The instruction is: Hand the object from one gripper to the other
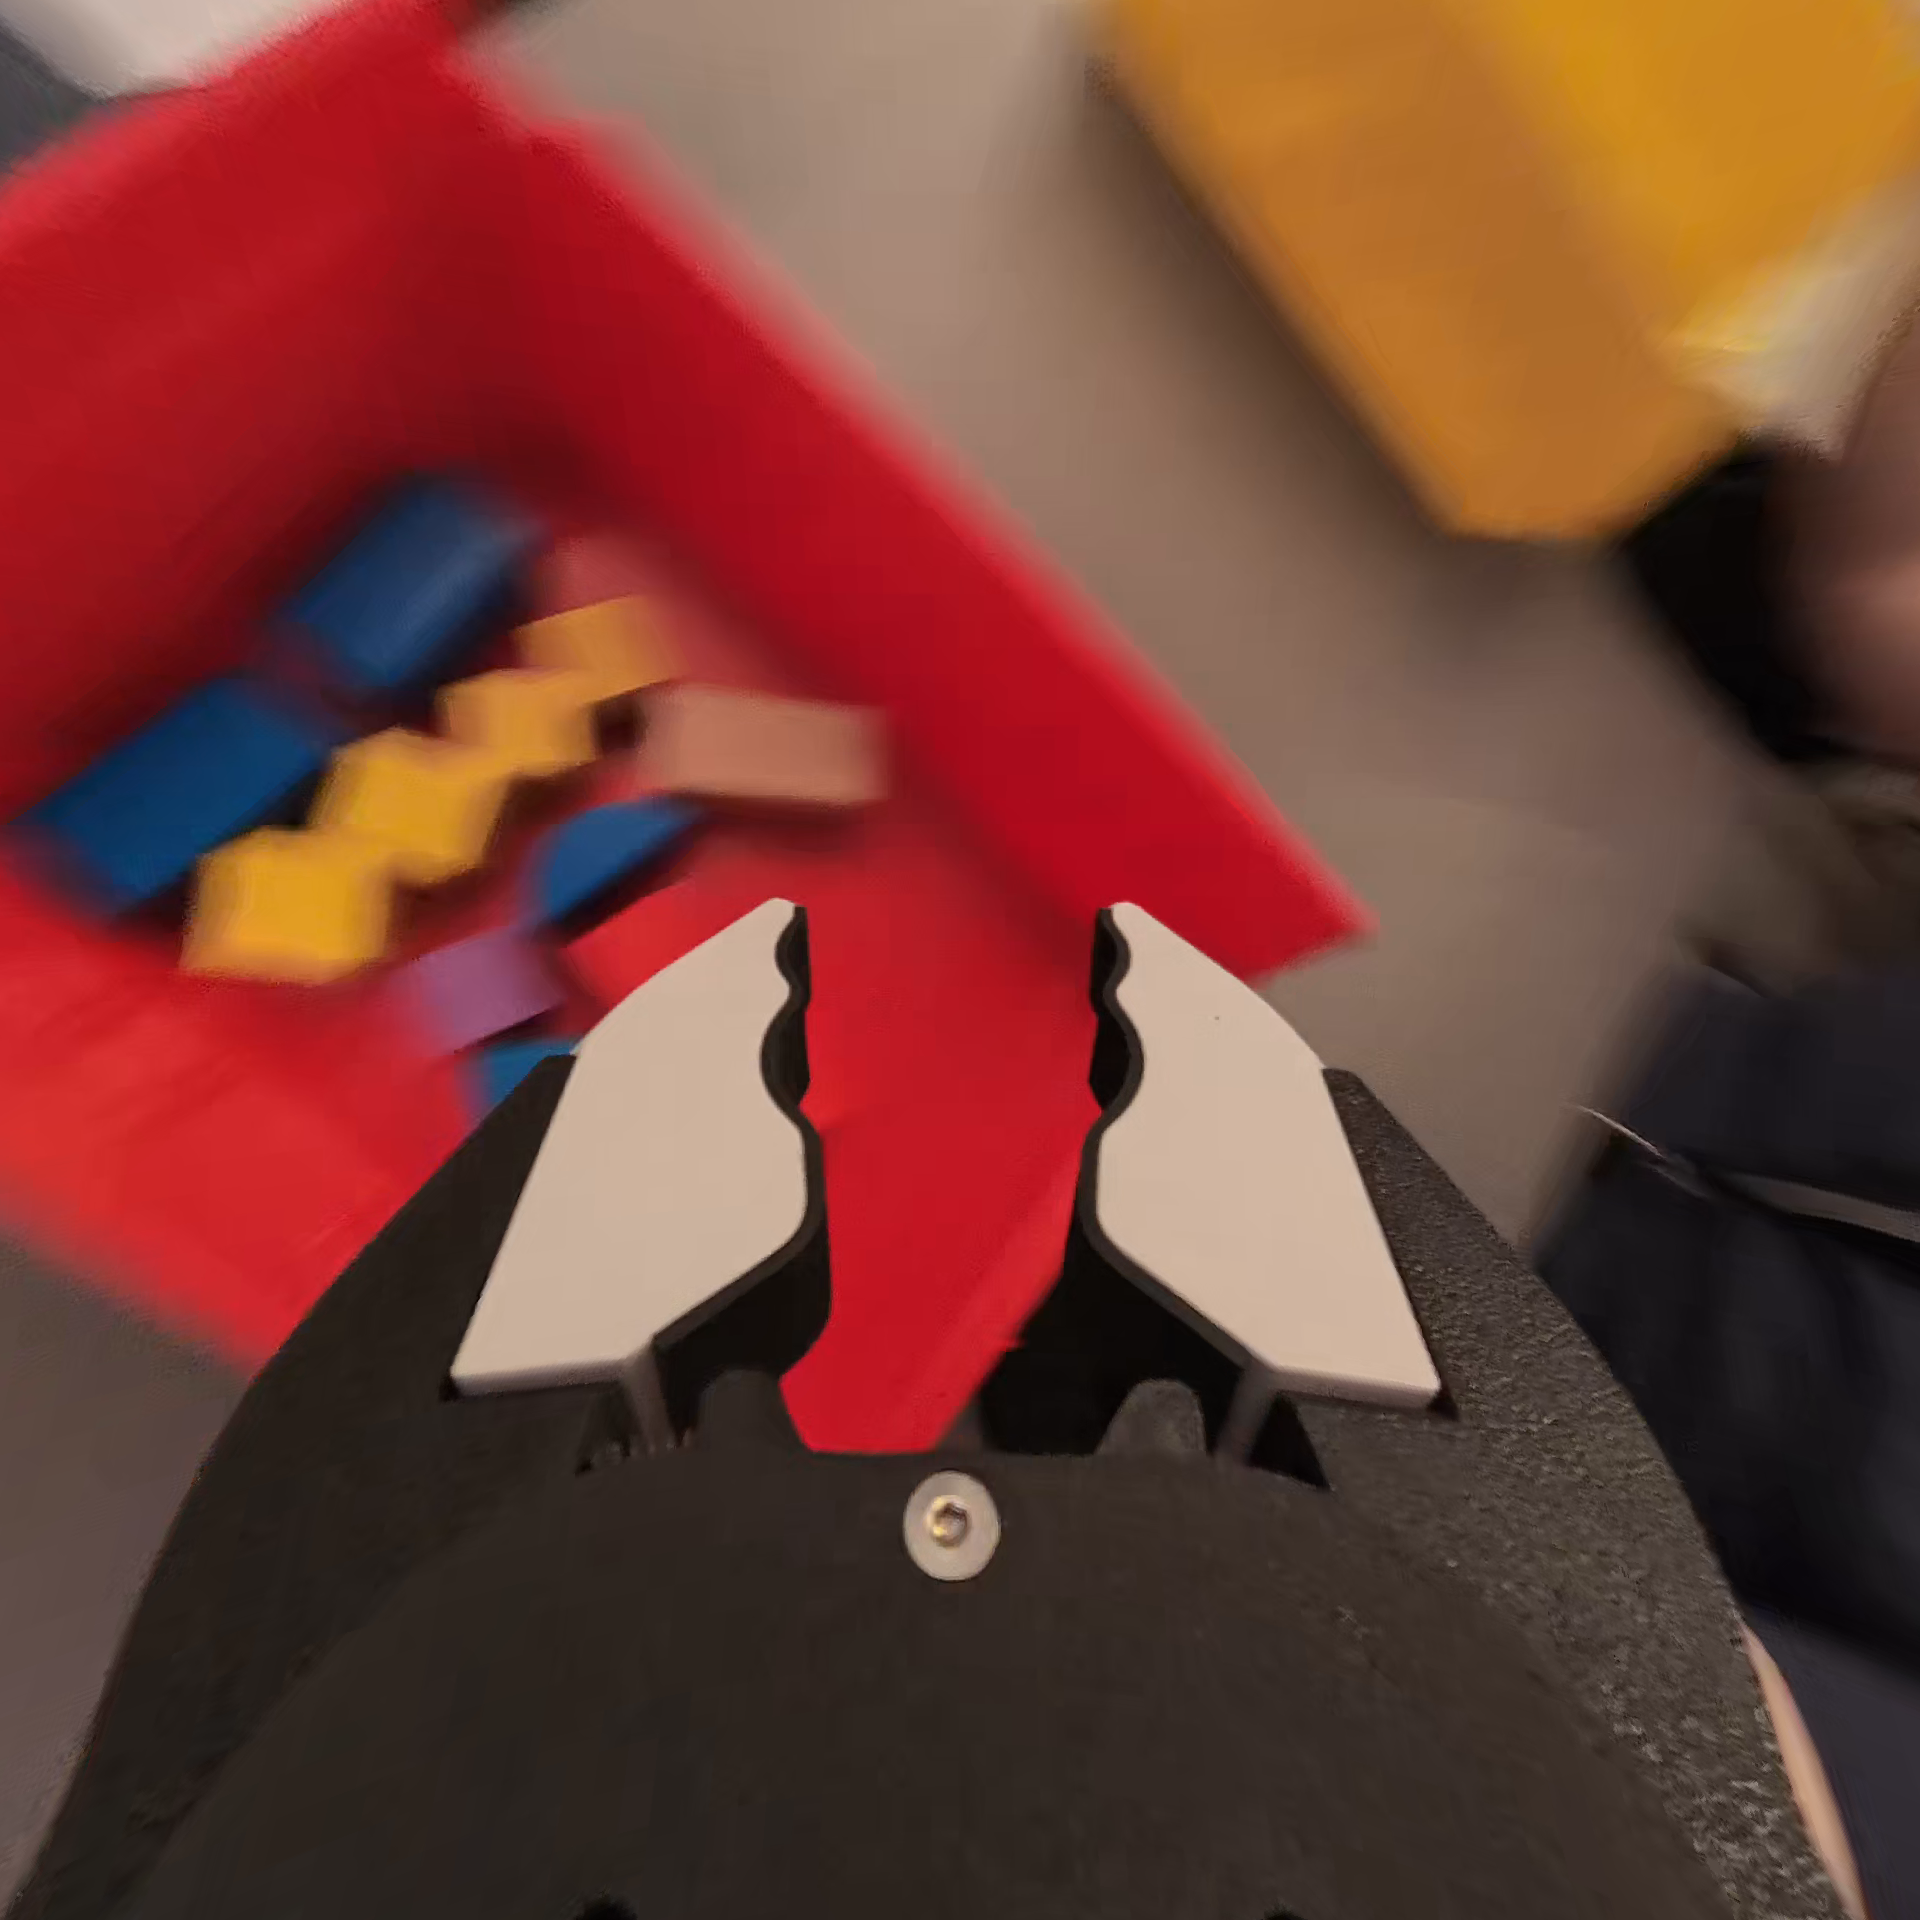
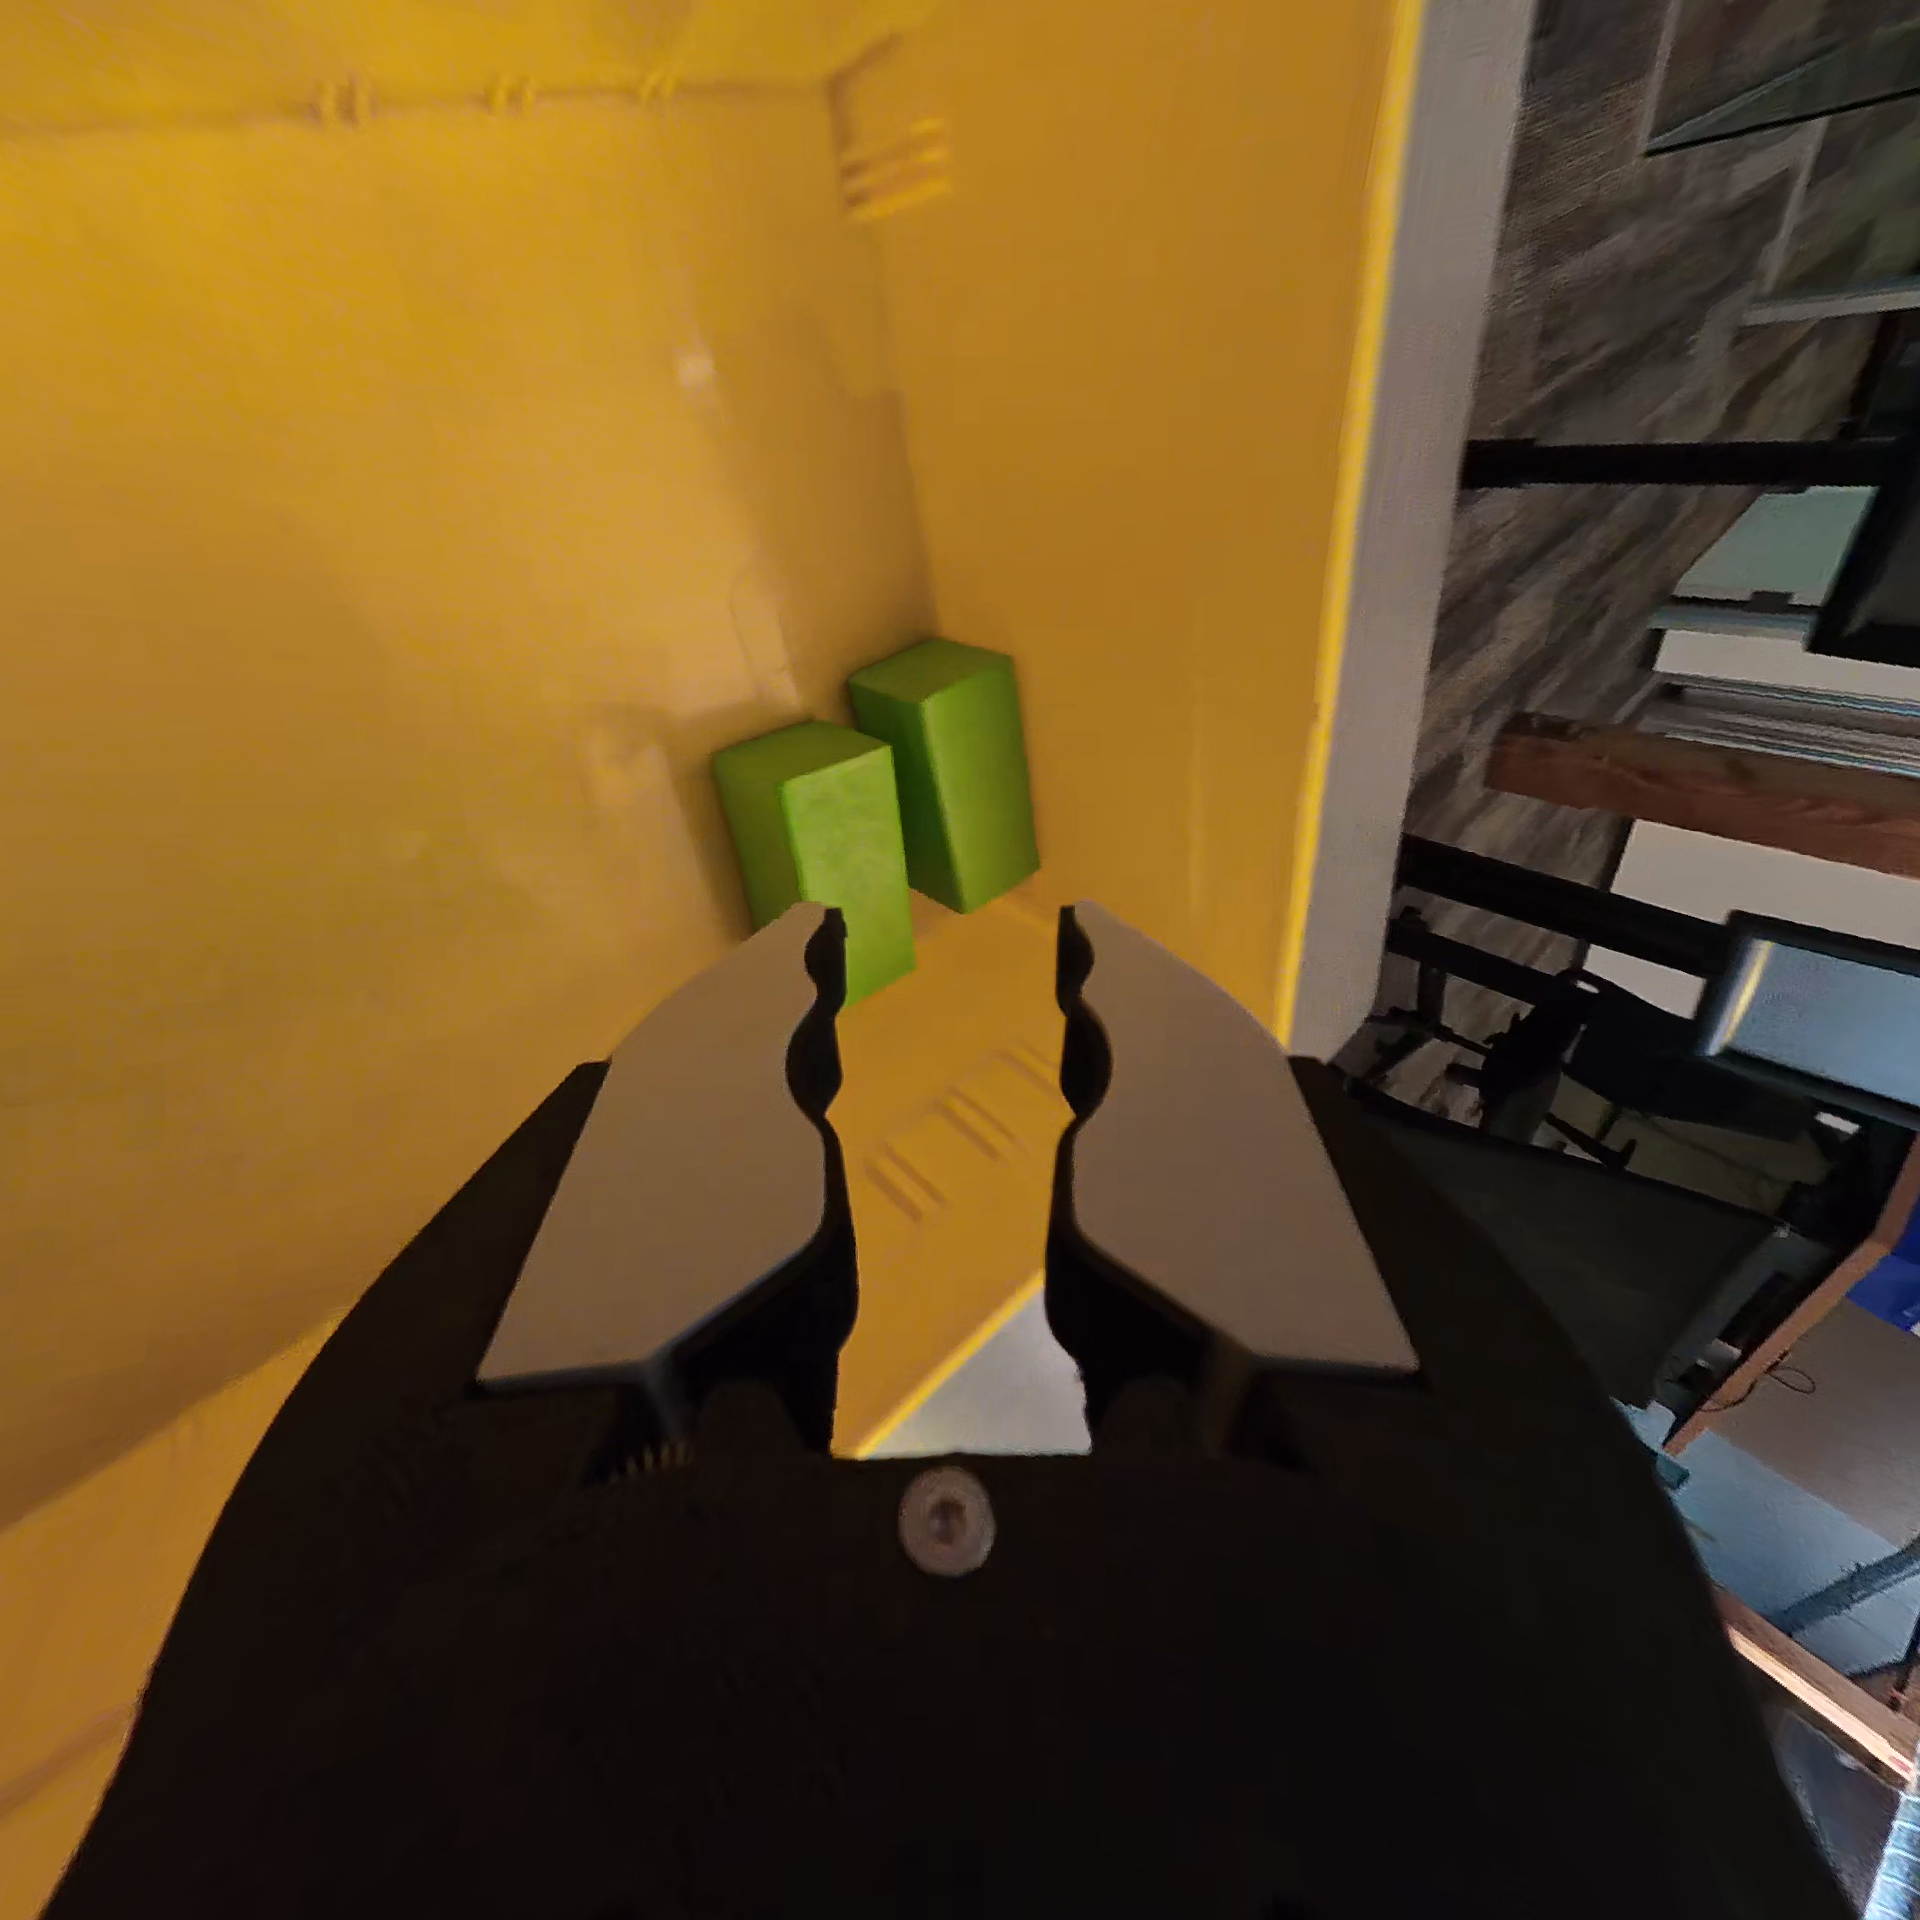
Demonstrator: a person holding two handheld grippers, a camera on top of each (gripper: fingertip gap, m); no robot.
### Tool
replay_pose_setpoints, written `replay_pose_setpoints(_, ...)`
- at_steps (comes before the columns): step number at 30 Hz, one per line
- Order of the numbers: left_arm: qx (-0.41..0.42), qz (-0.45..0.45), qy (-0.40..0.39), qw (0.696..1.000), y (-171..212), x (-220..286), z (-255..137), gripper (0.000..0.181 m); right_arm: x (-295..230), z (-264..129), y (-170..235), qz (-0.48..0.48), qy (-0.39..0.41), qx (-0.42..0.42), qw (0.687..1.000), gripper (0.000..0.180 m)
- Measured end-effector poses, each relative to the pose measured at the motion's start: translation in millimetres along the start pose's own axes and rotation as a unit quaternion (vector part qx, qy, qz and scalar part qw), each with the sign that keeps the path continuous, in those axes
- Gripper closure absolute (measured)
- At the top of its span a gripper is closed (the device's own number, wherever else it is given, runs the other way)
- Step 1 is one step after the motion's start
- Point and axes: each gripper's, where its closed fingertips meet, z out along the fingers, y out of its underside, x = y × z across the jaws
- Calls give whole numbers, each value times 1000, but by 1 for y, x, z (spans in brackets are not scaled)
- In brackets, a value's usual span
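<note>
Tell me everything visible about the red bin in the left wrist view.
The red bin looks like smooth plastic, open on top, blurred by motion and lying skewed in the picture. It sits on a grey surface. Inside lie blue, yellow, pink and purple blocks, crowded to one side. The open left hand-held gripper hangs over its near part.

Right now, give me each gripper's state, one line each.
Left gripper: open, holding nothing, over the red bin.
Right gripper: open, holding nothing, pointing into the yellow bin near two green blocks.
</note>
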Motion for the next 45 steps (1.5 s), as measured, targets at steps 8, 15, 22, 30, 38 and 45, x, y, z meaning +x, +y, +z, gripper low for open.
replay_pose_setpoints(8,-93,-154,-61,982,25,-38,36,132,10,-31,0,-6,41,0,999,139)
replay_pose_setpoints(15,-158,-149,-144,966,34,-59,60,126,8,-44,-5,-14,45,10,999,139)
replay_pose_setpoints(22,-190,-166,-171,952,45,-72,71,127,4,-44,-2,-18,36,2,999,139)
replay_pose_setpoints(30,-212,-175,-175,945,55,-78,80,131,1,-41,-1,-18,26,0,999,139)
replay_pose_setpoints(38,-220,-176,-172,944,59,-78,77,148,0,-42,-1,-18,26,-2,999,139)
replay_pose_setpoints(45,-108,-116,-113,981,15,-37,41,148,22,-84,-66,9,97,141,985,139)
